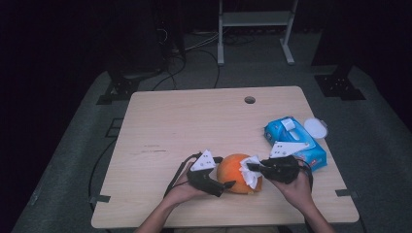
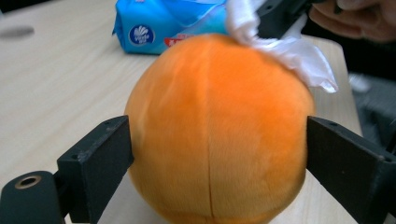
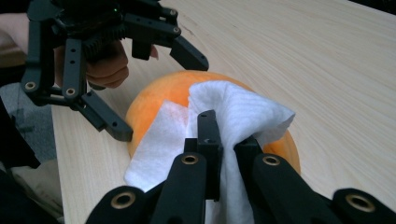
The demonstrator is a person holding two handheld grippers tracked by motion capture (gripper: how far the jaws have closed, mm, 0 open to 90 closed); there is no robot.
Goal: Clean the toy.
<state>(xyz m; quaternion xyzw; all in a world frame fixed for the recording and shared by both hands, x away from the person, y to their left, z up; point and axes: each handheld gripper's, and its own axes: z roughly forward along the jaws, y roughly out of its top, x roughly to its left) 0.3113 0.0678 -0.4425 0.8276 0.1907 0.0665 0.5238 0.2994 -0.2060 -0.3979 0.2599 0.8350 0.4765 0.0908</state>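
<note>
Sitting near the table's (image 1: 160,116) front edge, the ball (image 1: 232,171) lies between both grippers, a blue pack (image 1: 301,145) just behind. Left gripper (image 2: 217,154) view: fingers (image 2: 100,154) spread wide either side of the ball, right at its flanks; actual contact uncertain. Right gripper (image 3: 227,144) view: fingers clamped on a white wipe (image 3: 243,114) draped over the ball.

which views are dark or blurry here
High view: dim, room around the table nearly black. Left gripper view: orange ball fairly sharp, white wipe and blue tissue pack soft. Right gripper view: bright and crisp, wood grain clear.
</note>
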